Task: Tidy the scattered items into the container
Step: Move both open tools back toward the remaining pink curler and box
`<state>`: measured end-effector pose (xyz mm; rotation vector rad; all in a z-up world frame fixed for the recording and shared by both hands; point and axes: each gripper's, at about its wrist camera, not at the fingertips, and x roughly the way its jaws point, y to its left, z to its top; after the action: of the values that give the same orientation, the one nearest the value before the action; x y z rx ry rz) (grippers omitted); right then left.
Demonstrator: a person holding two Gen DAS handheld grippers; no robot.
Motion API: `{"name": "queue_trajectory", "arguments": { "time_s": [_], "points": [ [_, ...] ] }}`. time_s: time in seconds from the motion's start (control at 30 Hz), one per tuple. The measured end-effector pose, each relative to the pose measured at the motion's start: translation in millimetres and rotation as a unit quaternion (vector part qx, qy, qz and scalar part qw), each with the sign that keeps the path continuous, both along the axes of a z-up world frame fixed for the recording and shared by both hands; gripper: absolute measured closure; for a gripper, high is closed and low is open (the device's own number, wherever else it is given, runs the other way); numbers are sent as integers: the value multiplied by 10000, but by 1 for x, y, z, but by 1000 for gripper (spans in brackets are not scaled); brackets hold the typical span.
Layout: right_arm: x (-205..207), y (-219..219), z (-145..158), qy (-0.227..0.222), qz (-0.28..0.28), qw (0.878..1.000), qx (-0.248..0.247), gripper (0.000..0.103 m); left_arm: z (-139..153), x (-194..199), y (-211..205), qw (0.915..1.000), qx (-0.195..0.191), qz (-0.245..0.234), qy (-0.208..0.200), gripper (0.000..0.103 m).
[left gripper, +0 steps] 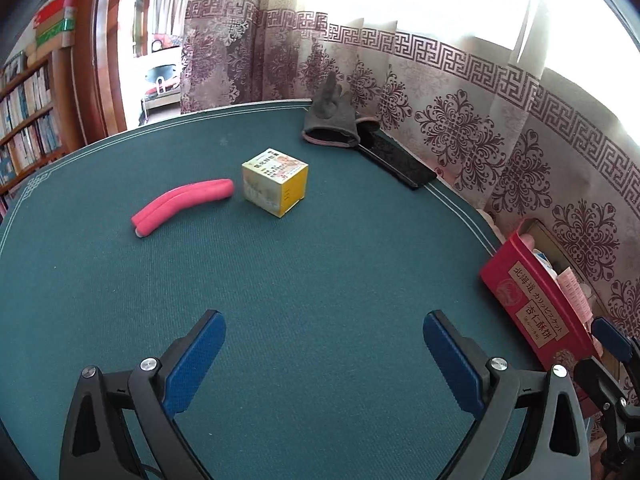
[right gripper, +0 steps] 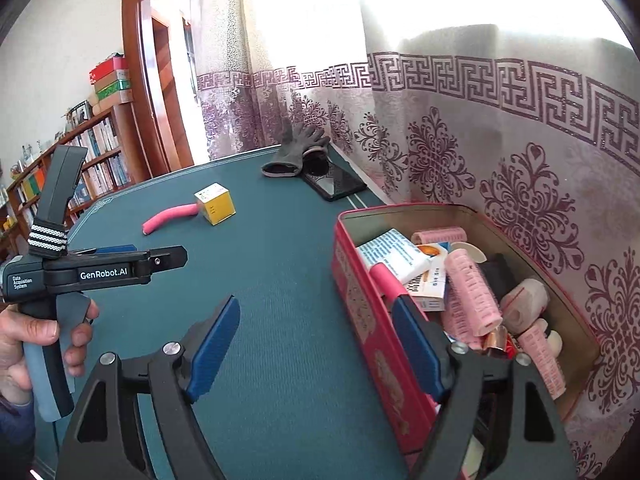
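Across the green worktop [left gripper: 320, 280], beside the red tin [right gripper: 360, 312] already crowded with rollers: go for the yellow box [left gripper: 275, 187], then the pink roller [left gripper: 182, 206] touching it, left gripper [left gripper: 324, 354] fingers apart and empty, right gripper [right gripper: 316, 344] likewise, straddling squarely before closing.

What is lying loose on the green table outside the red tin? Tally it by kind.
Pink foam roller: 1
Yellow box: 1
Grey glove heap: 1, possibly a pair
Black phone: 1
Total: 4
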<state>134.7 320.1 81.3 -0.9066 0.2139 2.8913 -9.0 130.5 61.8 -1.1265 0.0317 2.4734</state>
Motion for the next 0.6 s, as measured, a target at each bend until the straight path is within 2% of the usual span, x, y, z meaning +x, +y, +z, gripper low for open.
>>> {"name": "queue_trajectory", "arguments": {
  "time_s": [0.23,0.6],
  "points": [
    [-23,-33,-18,-316,557,9979,-137,20,-5,-31,-51,9978,-57,654,-9,2],
    [-45,-50,-40,-742,812,9937,-235,20,-22,-98,-92,9925,-378,1162,-68,2]
  ]
}}
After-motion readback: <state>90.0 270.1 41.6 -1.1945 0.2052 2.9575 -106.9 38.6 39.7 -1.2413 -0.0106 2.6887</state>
